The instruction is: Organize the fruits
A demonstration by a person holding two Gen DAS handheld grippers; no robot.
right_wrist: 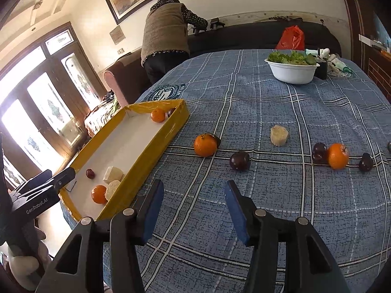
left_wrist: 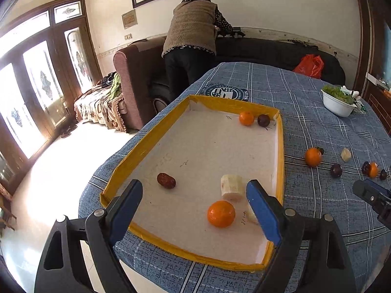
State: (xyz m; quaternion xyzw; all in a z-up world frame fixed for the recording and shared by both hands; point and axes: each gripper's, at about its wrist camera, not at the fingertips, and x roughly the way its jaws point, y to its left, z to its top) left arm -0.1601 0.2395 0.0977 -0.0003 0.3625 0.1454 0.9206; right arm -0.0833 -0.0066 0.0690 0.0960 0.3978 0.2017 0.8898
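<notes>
The left gripper (left_wrist: 194, 199) is hovering with its jaws spread wide and holding nothing over the near end of the yellow-rimmed tray (left_wrist: 281, 151), where an orange (left_wrist: 221, 213), a banana chunk (left_wrist: 232, 186) and a red date (left_wrist: 166, 180) are lying. The right gripper (right_wrist: 194, 208) is hanging over bare blue plaid tablecloth (right_wrist: 268, 207) just right of the tray, jaws likewise released and empty. Beyond it, a second orange (right_wrist: 205, 144), a dark plum (right_wrist: 240, 161) and a pale fruit chunk (right_wrist: 279, 135) are sitting loose on the cloth.

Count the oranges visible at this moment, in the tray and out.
4. Two lie in the yellow-rimmed tray: near orange, far-corner orange. Two sit on the tablecloth: one beside the tray, one among the dark plums. None appear hidden.
</notes>
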